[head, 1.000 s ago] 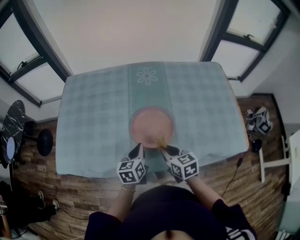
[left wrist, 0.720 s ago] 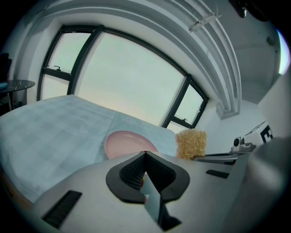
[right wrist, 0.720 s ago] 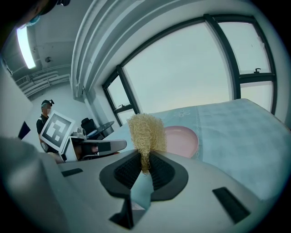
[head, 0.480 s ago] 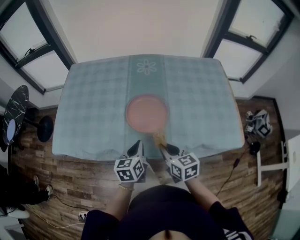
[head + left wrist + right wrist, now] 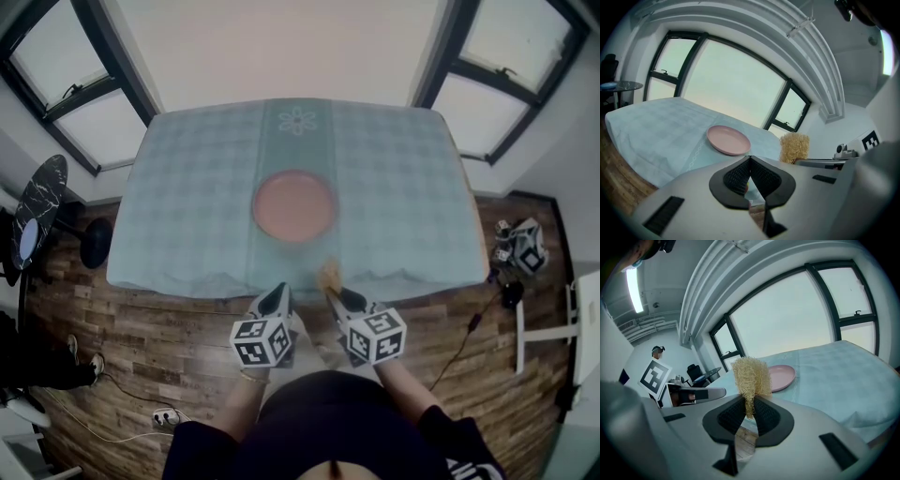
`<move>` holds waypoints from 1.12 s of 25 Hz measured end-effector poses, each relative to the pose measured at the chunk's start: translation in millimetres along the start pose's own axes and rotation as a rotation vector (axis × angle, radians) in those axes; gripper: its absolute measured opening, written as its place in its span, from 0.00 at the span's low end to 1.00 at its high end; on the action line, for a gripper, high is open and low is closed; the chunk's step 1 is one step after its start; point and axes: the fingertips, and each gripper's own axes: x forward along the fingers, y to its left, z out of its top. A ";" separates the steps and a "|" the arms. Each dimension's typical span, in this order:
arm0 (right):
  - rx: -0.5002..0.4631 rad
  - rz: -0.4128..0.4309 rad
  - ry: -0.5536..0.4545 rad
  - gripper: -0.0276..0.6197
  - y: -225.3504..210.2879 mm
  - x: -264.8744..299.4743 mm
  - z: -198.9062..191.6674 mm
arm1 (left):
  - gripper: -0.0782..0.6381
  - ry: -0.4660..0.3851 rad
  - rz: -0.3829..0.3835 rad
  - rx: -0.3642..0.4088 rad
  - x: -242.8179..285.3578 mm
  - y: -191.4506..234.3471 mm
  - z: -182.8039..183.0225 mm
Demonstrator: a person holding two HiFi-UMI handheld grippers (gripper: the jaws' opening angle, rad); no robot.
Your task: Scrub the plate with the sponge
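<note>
Pink, round and shallow, the plate (image 5: 293, 206) lies flat at the middle of the pale blue checked tablecloth (image 5: 187, 216), in the centre of the head view. Both grippers hang beyond the cloth's near edge, low in the frame and well apart from the plate. The right gripper (image 5: 336, 298) has its jaws clamped on the straw-coloured fibrous sponge (image 5: 328, 276), whose long axis stands up out of the pads. The left gripper (image 5: 277, 300) holds nothing — its jaws are pressed together. From the sponge the plate lies ahead and slightly left, up the frame. The right hand looks marginally nearer, so the scrub probably needs a forward reach first.
</note>
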 end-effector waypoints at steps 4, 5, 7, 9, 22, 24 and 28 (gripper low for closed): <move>-0.004 0.008 -0.009 0.11 4.7 -13.3 -9.2 | 0.12 -0.002 0.002 -0.019 -11.1 -6.5 -14.2; -0.006 0.009 -0.011 0.11 5.8 -16.4 -10.7 | 0.12 -0.002 0.001 -0.020 -13.3 -8.1 -17.0; -0.010 0.010 -0.016 0.11 6.8 -21.9 -12.2 | 0.12 -0.002 -0.001 -0.025 -16.9 -11.4 -21.4; -0.013 0.013 -0.023 0.11 6.9 -25.0 -11.9 | 0.12 -0.004 0.000 -0.034 -19.3 -12.9 -24.3; -0.053 0.030 -0.029 0.11 8.6 -26.3 -5.6 | 0.12 -0.015 0.011 -0.037 -22.9 -17.1 -21.5; -0.055 0.028 -0.026 0.11 7.4 -24.9 -5.6 | 0.12 -0.013 0.009 -0.036 -21.7 -17.5 -21.3; -0.059 0.046 -0.032 0.11 9.3 -26.1 -4.9 | 0.12 -0.010 0.007 -0.036 -20.8 -20.1 -22.6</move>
